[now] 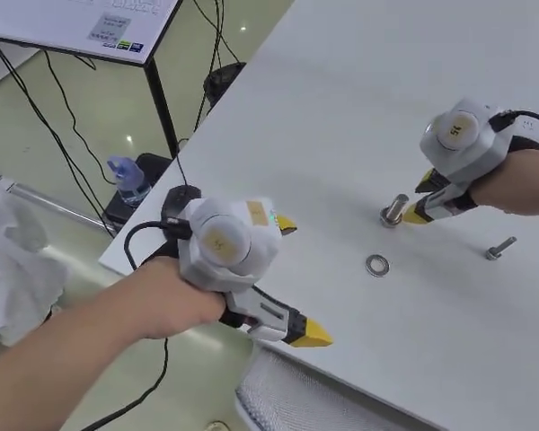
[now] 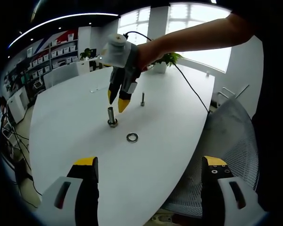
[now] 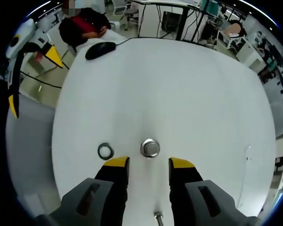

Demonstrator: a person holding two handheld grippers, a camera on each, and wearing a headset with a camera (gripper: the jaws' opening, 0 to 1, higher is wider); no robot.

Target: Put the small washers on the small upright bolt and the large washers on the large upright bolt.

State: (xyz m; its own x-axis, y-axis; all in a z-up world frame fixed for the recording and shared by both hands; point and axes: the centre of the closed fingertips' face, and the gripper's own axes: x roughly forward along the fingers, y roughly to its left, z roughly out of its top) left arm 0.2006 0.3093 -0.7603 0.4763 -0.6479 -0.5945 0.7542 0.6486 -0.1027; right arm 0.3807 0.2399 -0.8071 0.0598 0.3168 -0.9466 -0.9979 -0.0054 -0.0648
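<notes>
Right fingers (image 3: 117, 162) open, bolt (image 3: 150, 148) just ahead between them; washer (image 3: 105, 151) lying left looks thin, slick, so pinch across its rim.

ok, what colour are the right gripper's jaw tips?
Yellow. The right gripper shows them best in the right gripper view.

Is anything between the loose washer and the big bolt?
Nothing visible: only bare table lies between the washer and the bolt. The open right gripper sits beside the bolt, off that line.
</notes>
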